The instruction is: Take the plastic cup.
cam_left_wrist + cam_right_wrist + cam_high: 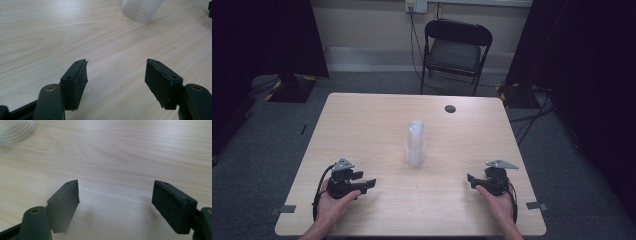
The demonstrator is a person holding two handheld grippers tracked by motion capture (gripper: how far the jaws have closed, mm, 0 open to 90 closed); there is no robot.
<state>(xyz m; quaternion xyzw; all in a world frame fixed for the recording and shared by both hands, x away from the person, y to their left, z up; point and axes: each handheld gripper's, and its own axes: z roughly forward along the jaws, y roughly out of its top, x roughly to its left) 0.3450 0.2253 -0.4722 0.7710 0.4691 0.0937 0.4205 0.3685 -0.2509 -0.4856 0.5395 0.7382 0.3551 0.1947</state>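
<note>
A stack of clear plastic cups stands upright in the middle of the light wooden table. My left gripper rests low near the front left, held in a hand, its jaws pointing right toward the stack. My right gripper sits near the front right, pointing left. In the left gripper view the jaws stand apart over bare wood, and the cup stack is farther off at the top. The right gripper is likewise open with nothing between its pads, the cups at the upper left.
A dark round cable hole marks the table's far side. A black folding chair stands beyond the table. Dark curtains hang on both sides. Grey tape pieces lie at the front corners.
</note>
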